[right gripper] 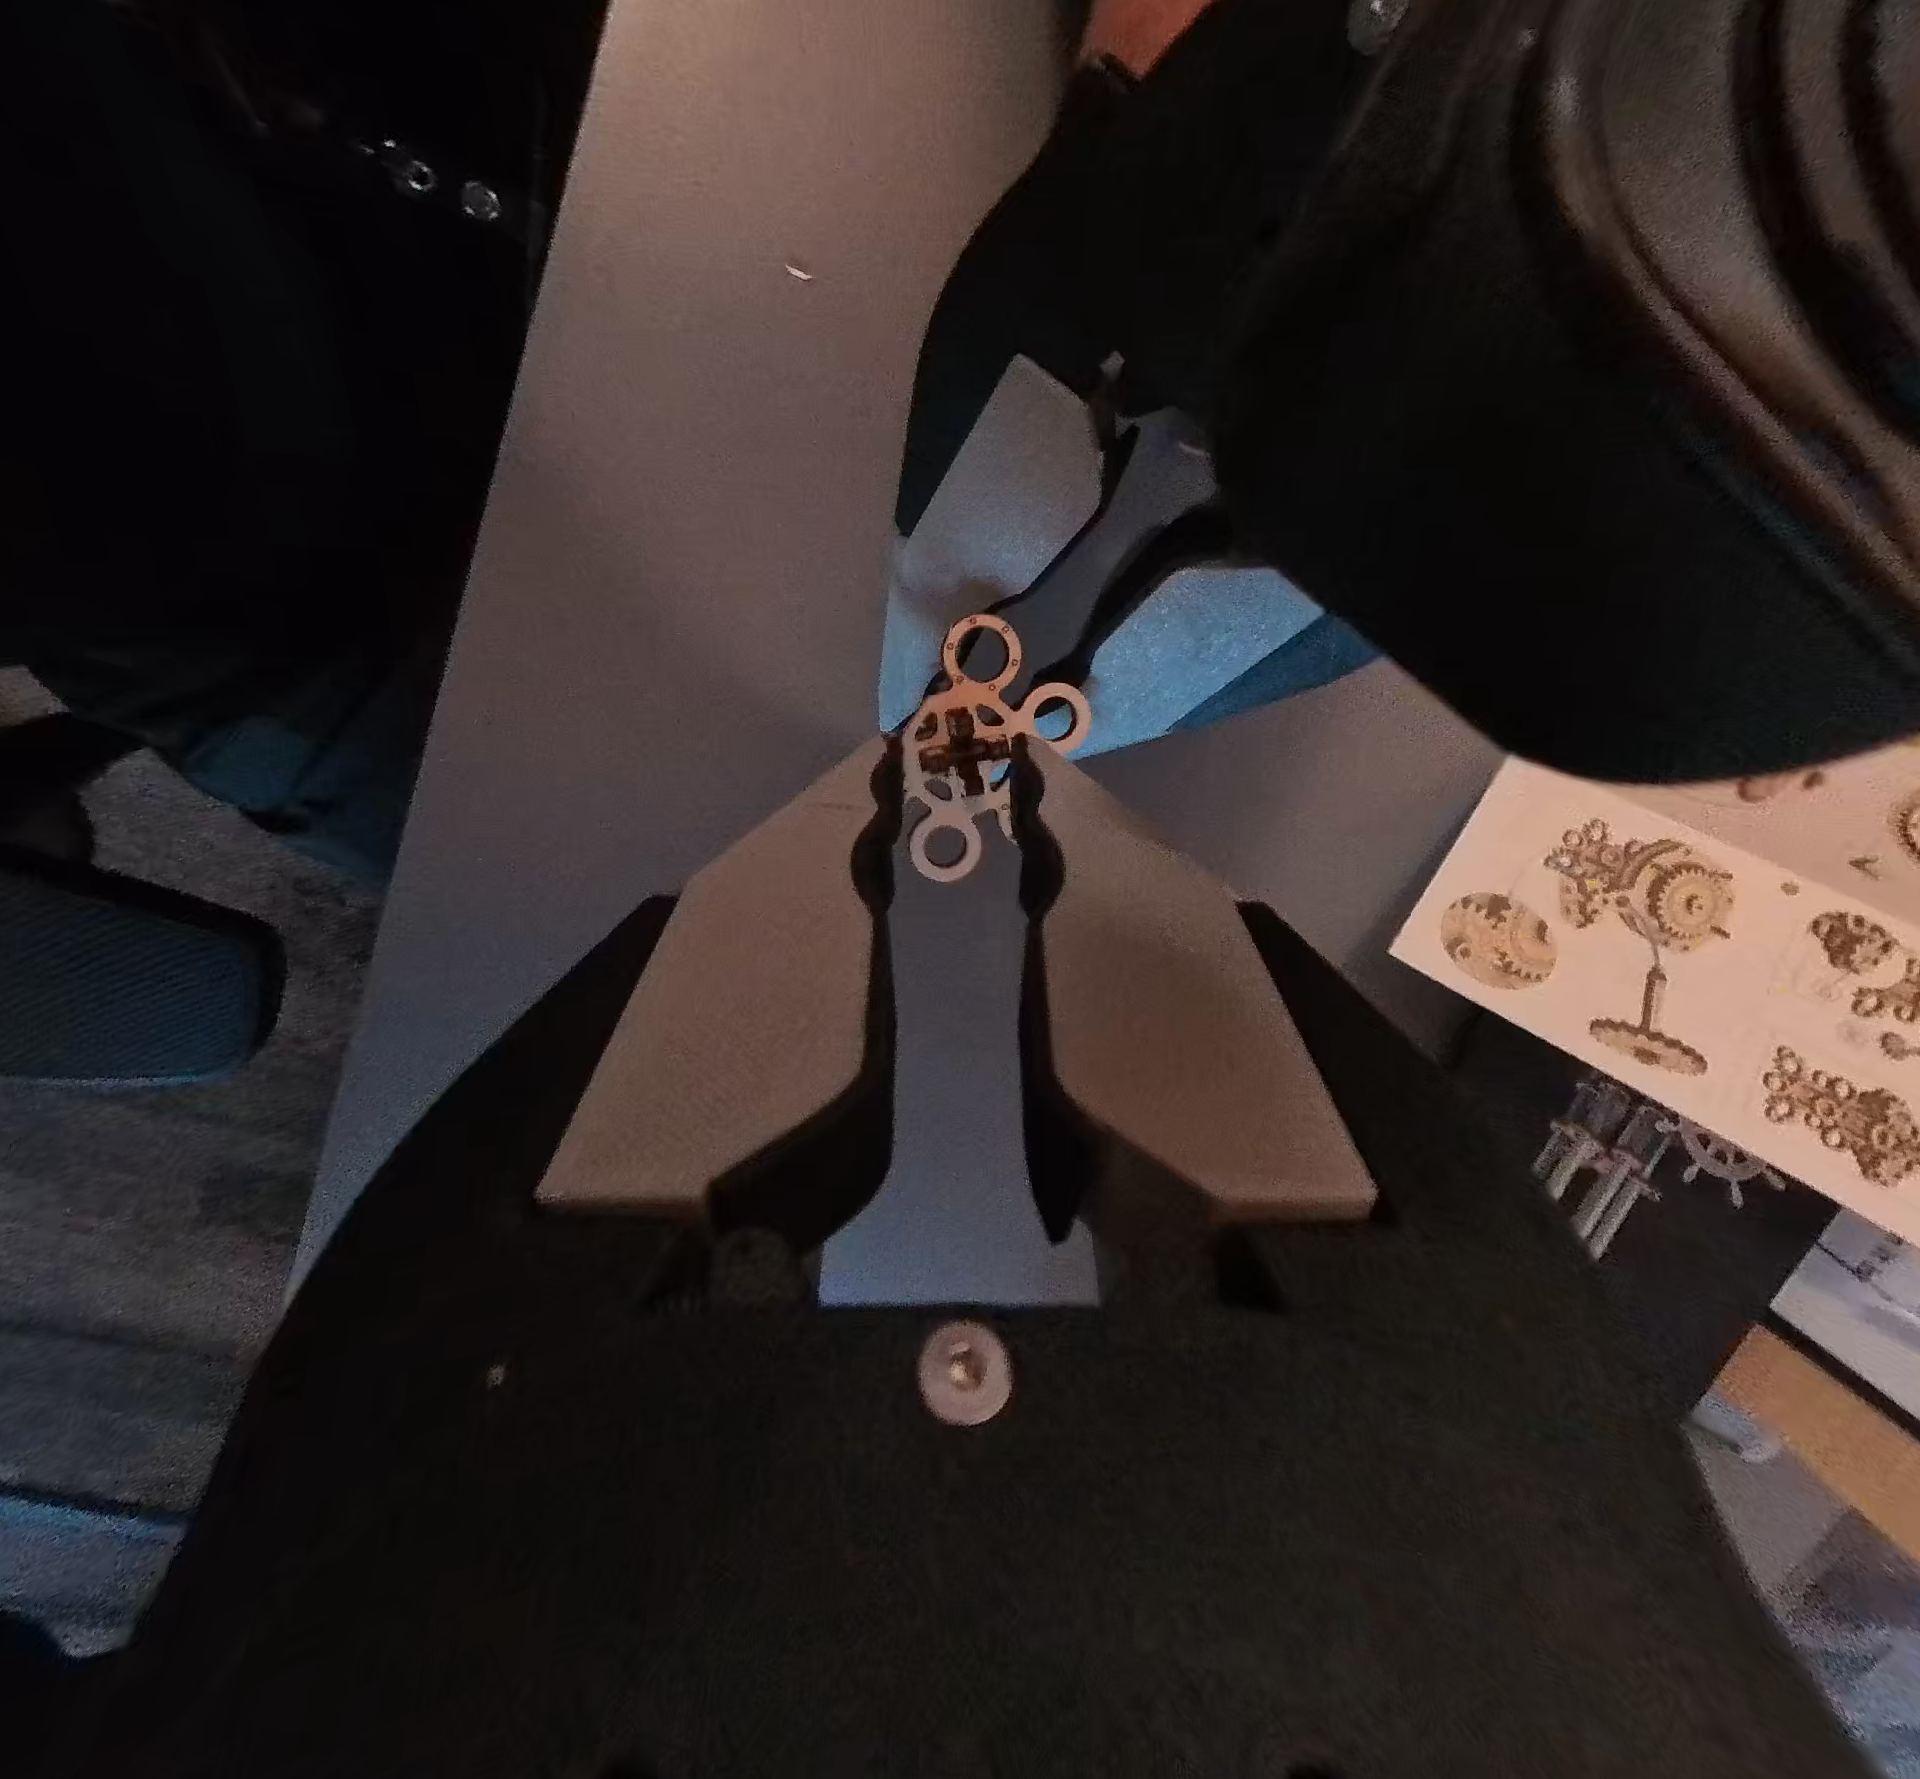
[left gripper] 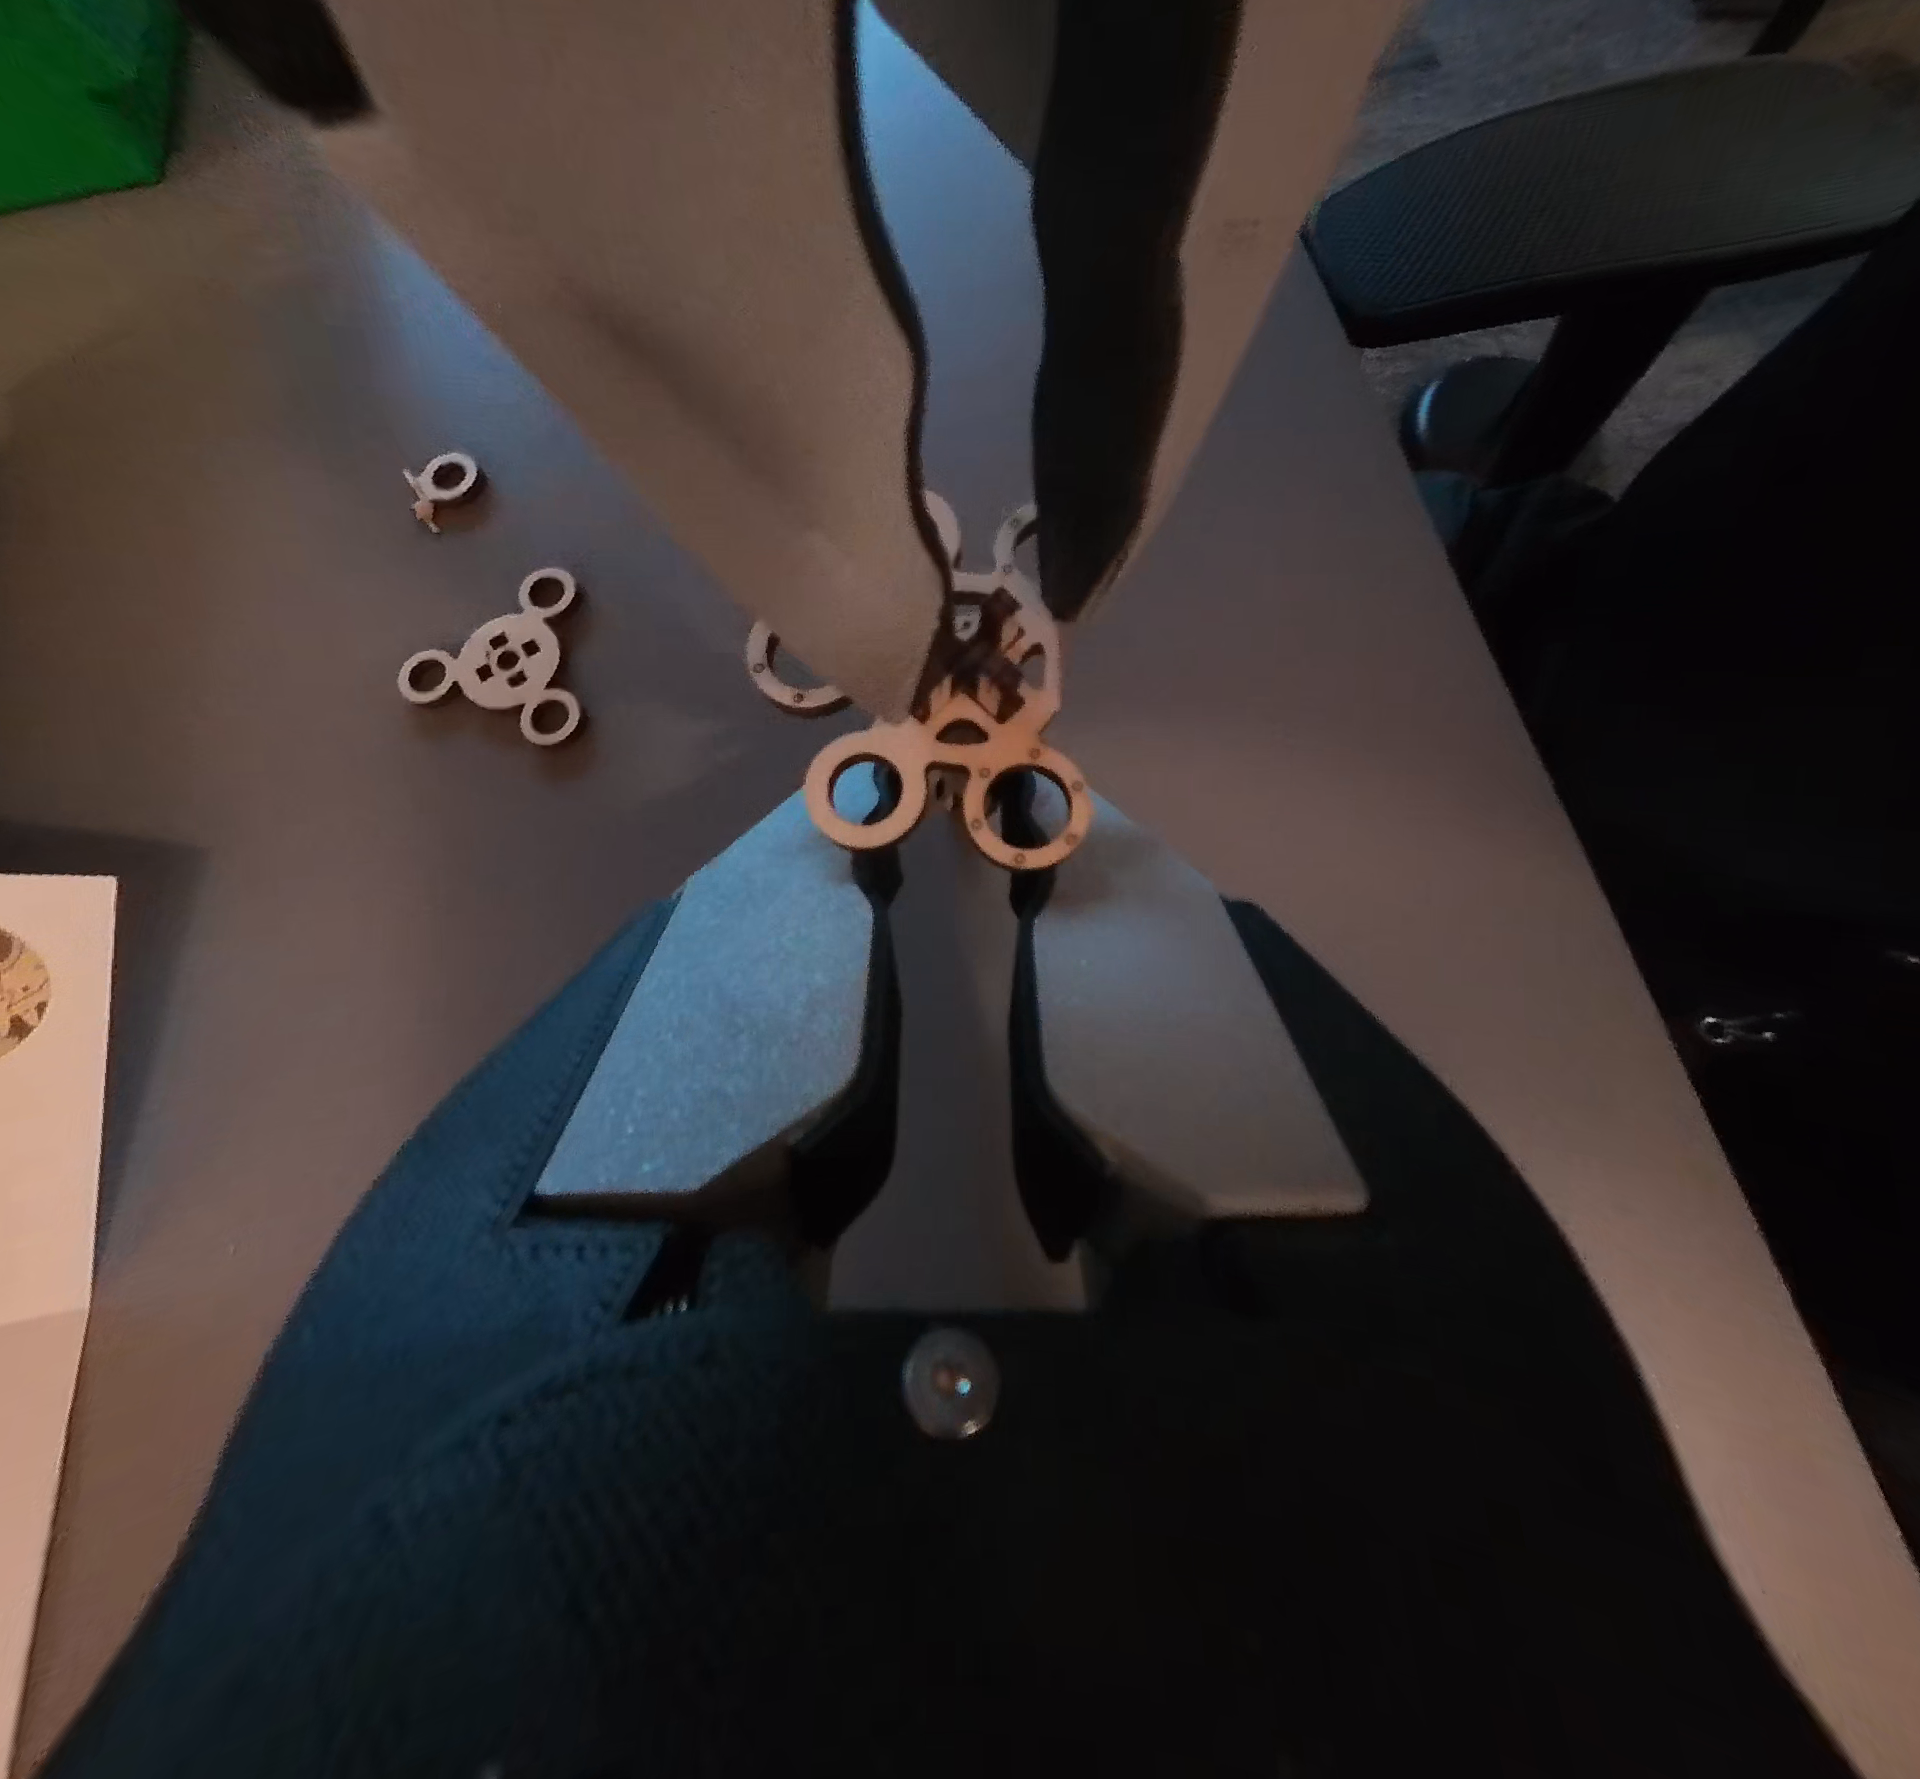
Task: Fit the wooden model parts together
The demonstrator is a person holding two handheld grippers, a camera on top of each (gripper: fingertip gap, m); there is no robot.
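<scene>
So the big grey table (left gripper: 1299,690) carries everything here, with an office chair (left gripper: 1621,202) off past its edge and a printed instruction sheet (right gripper: 1683,960) lying to one side, presumably kept there for reference.

Over the table, both tools meet nose to nose. The left gripper (left gripper: 951,856) is pinched onto the lower edge of a wooden multi-ring plate (left gripper: 951,753), right between its two nearest rings, holding it up off the surface. The right gripper (right gripper: 961,794) is closed on the plate's slotted middle from the opposite side; whether it's pinching a small cross-shaped peg there or just the plate, I honestly can't tell. My read is one side steadies while the other presses the joint home.

Two spare bits wait on the table well to the side: a three-ring wooden hub (left gripper: 497,657) and, just beyond it, a tiny single-ring piece (left gripper: 445,482).
</scene>
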